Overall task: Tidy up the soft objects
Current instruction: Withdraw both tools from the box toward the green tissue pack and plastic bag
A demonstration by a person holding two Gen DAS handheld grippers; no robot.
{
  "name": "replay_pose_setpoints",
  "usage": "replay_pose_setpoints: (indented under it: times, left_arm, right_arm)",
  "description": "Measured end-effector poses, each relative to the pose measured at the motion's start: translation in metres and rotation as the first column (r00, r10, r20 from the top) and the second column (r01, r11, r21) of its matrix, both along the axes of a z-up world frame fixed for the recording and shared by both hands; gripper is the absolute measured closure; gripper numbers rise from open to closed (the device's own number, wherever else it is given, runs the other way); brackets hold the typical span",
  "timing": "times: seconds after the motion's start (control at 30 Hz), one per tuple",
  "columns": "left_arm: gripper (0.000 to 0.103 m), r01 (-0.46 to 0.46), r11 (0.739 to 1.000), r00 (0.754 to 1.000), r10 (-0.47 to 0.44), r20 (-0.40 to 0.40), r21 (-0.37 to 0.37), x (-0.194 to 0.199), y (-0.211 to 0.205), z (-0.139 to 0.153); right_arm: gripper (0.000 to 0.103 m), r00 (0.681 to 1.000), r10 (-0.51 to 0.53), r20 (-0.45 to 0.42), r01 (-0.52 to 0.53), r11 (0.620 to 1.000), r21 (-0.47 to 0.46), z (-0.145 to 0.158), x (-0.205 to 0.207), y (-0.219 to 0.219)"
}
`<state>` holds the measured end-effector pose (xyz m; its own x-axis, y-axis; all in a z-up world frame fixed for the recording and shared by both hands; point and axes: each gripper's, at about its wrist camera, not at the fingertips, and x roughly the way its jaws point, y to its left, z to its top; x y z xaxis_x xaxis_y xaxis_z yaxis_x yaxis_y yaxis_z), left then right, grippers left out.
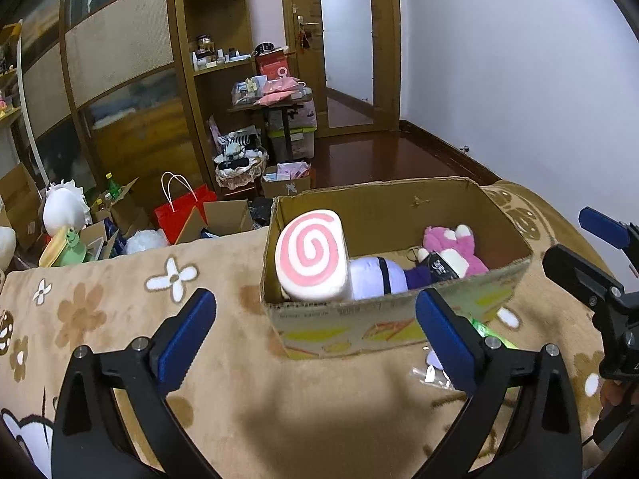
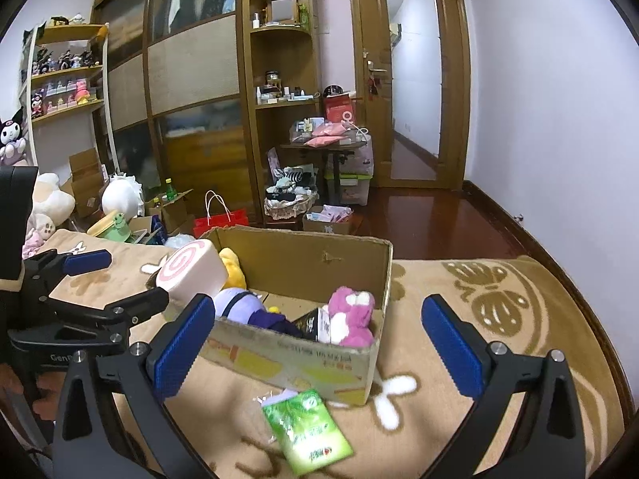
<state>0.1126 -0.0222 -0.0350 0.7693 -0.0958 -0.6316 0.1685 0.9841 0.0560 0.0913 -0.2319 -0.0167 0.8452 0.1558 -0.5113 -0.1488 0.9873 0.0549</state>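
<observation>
A cardboard box (image 1: 399,319) (image 2: 303,363) stands on a beige flowered blanket (image 1: 120,319). Inside lie a pink-swirl roll plush (image 1: 311,255) (image 2: 191,271), a purple-white plush (image 1: 379,275) (image 2: 239,303), a pink plush (image 1: 455,247) (image 2: 351,315) and a yellow plush (image 2: 233,267). A green packet (image 2: 307,427) lies on the blanket in front of the box, partly seen in the left wrist view (image 1: 491,333). My left gripper (image 1: 315,335) is open and empty, just before the box. My right gripper (image 2: 315,343) is open and empty, above the packet.
The right gripper shows at the right edge of the left wrist view (image 1: 599,263); the left gripper shows at the left of the right wrist view (image 2: 80,279). Beyond the bed are cartons, a red bag (image 1: 183,207), plush toys (image 2: 120,195), wardrobes, shelves and a door.
</observation>
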Motion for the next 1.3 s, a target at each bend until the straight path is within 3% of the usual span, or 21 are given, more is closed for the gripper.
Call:
replay_pose_setpoints:
  times: [0.27,0.43,0.6,0.8,1.3]
  left_arm:
    - [0.003,0.002,1.0,1.0,-0.002,0.012,-0.013,-0.019,0.0,0.01]
    - [0.003,0.028,1.0,0.997,-0.028,-0.073,-0.002,-0.026,-0.005,0.003]
    - [0.003,0.061,0.998,0.993,-0.059,-0.103,0.023,-0.028,-0.014,-0.006]
    - [0.003,0.11,0.994,0.985,-0.107,-0.136,0.019,-0.021,-0.024,-0.024]
    - [0.003,0.219,0.975,0.949,-0.207,-0.237,0.026,0.008,-0.049,-0.079]
  right_arm:
    - [0.0,0.999,-0.033,-0.025,0.034,0.999,0.016,0.001,-0.026,-0.005]
    - [0.0,0.999,-0.037,-0.038,0.038,0.999,0.014,0.0,-0.036,-0.006]
    - [0.0,0.998,-0.028,-0.052,0.029,0.999,0.024,-0.002,-0.037,-0.008]
    - [0.0,0.996,-0.016,-0.089,0.018,1.0,0.022,-0.014,-0.033,-0.006]
    - [0.001,0.958,0.015,-0.287,0.008,0.997,0.078,-0.069,0.004,-0.019]
